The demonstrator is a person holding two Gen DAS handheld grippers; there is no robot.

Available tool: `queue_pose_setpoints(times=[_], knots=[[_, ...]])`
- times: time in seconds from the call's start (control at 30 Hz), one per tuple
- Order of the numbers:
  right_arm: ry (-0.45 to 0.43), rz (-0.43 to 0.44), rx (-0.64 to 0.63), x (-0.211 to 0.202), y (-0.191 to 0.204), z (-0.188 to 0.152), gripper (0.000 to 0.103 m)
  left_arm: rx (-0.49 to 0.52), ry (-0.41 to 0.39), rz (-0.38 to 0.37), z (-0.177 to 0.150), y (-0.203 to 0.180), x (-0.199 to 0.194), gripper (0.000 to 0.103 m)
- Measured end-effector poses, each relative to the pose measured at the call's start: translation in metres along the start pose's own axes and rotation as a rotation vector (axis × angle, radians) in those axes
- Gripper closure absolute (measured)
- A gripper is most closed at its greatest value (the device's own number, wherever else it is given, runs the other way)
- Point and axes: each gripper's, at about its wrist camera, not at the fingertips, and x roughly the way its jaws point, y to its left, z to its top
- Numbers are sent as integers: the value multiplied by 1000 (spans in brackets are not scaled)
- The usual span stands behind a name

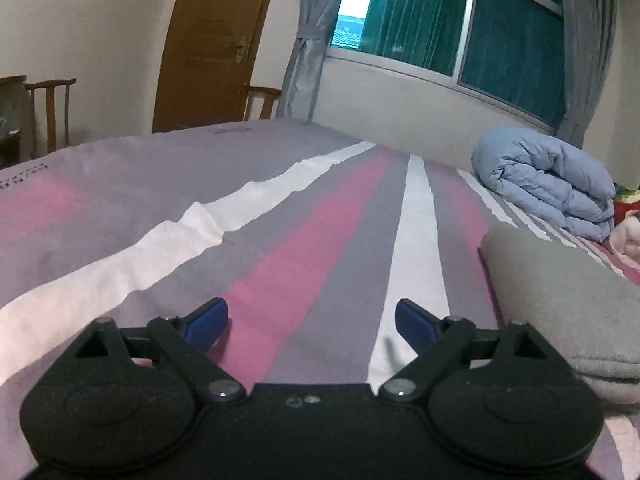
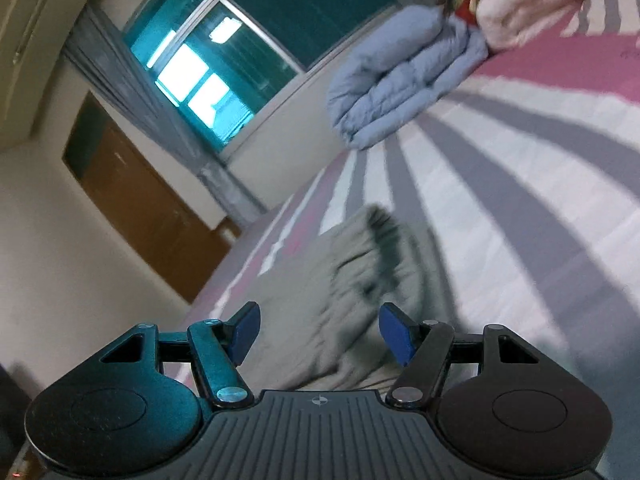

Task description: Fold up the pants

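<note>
Left tongs point(image 1: 312, 326) wide, empty, over striped bedsheet point(image 1: 304, 240); right tongs point(image 2: 316, 332) wide, empty, over grey pants point(image 2: 352, 280). Blue duvet point(image 1: 548, 184) beyond pants.

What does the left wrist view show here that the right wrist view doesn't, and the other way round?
Only the left wrist view shows two wooden chairs by the wall, and the grey pants as a flat folded stack off to the side of the open left gripper. Only the right wrist view shows the pants' gathered waistband, lying ahead of the open right gripper. Both show the striped bedsheet, the rolled blue quilt, the window and the brown door.
</note>
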Motion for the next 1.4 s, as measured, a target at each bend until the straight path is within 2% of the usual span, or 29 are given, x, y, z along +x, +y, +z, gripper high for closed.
queue_pose_setpoints(times=[0.1, 0.17, 0.3, 0.33, 0.37, 0.47, 0.6, 0.63, 0.67, 0.73, 0.77, 0.8, 0.87, 0.93, 1.07, 1.2, 1.3, 1.4], knots=[[38, -12, 25, 19, 1, -1, 36, -3, 10, -26, 0, 2, 4, 19], [79, -99, 64, 37, -2, 0, 37, -20, 18, -36, 0, 6, 5, 19], [68, -108, 175, 50, -13, 2, 37, -26, 21, -50, 0, 9, 9, 19], [67, -123, 167, 53, -13, 4, 49, -13, 22, -54, 0, 8, 10, 19], [76, -143, 149, 55, -13, 6, 85, -2, 23, -56, -1, 6, 10, 19], [71, -131, 104, 52, -8, 10, 87, 8, 37, -56, -2, 5, 15, 19], [-85, -32, 55, 18, 5, 14, 87, -22, 40, -51, -2, 9, 15, 18], [-102, -42, 55, 16, 2, 13, 87, -17, 41, -51, -2, 8, 16, 18], [-91, -75, 67, 19, -4, 11, 87, -7, 43, -50, -2, 7, 16, 18], [18, -141, 138, 36, -24, 6, 87, 7, 45, -43, -2, 5, 17, 18], [23, -141, 165, 36, -32, 3, 87, 7, 44, -42, -2, 4, 16, 18], [-8, -127, 178, 30, -33, 1, 86, 4, 44, -41, -2, 5, 16, 18], [-63, -126, 174, 14, -29, 0, 65, -4, 45, -42, -2, 7, 16, 18], [-84, -108, 170, 3, -28, -1, 56, -3, 46, -42, -3, 7, 16, 17], [-59, -86, 230, -5, -36, -5, 56, 10, 47, -37, -3, 6, 17, 17], [1, -85, 308, 4, -39, -9, 56, 22, 48, -41, -3, 4, 14, 17], [13, -94, 318, 14, -38, -9, 55, 43, 50, -54, -4, 2, 11, 16], [40, -84, 356, 31, -41, -7, 34, 63, 54, -74, -7, -2, 6, 16]])
